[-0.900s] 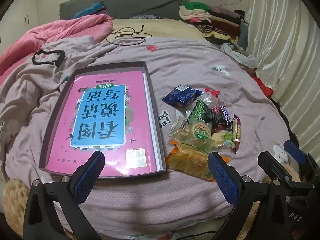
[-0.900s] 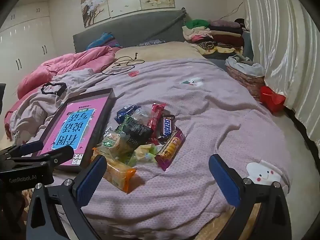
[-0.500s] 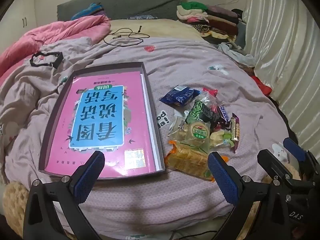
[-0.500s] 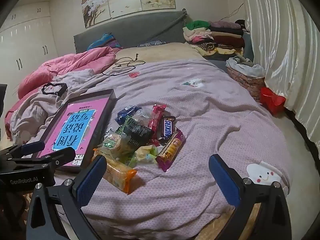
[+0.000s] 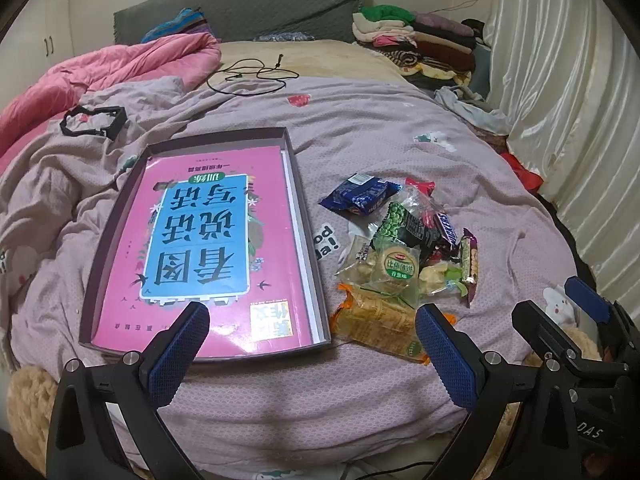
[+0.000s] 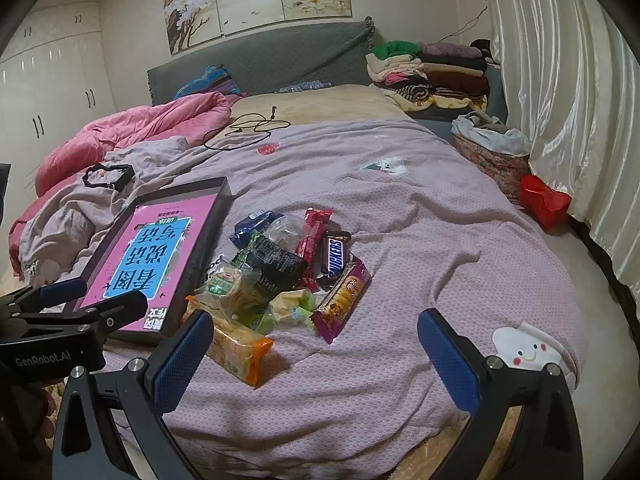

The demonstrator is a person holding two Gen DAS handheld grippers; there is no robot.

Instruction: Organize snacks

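A heap of wrapped snacks (image 5: 404,248) (image 6: 288,268) lies on the mauve bedspread: a blue packet (image 5: 360,198), a Snickers bar (image 6: 335,255), a purple biscuit bar (image 6: 343,300), an orange-ended cracker pack (image 5: 380,326) (image 6: 232,344). Left of the heap sits a shallow dark box (image 5: 306,216) (image 6: 208,240) with a pink book (image 5: 208,248) in it. My left gripper (image 5: 312,354) is open above the bed's near edge, short of box and cracker pack. My right gripper (image 6: 316,354) is open, nearer than the heap, nothing between its fingers.
A pink quilt (image 5: 108,68) is bunched at the far left. A black cable (image 5: 252,76) and a black frame-like part (image 5: 94,126) lie further back. Folded clothes (image 6: 432,68) are stacked by the headboard. A curtain (image 6: 560,100), a basket (image 6: 492,152) and a red bag (image 6: 544,200) flank the bed's right side.
Both views have crept slightly forward over the bed. Both grippers stay open, and the snacks and box have not moved.
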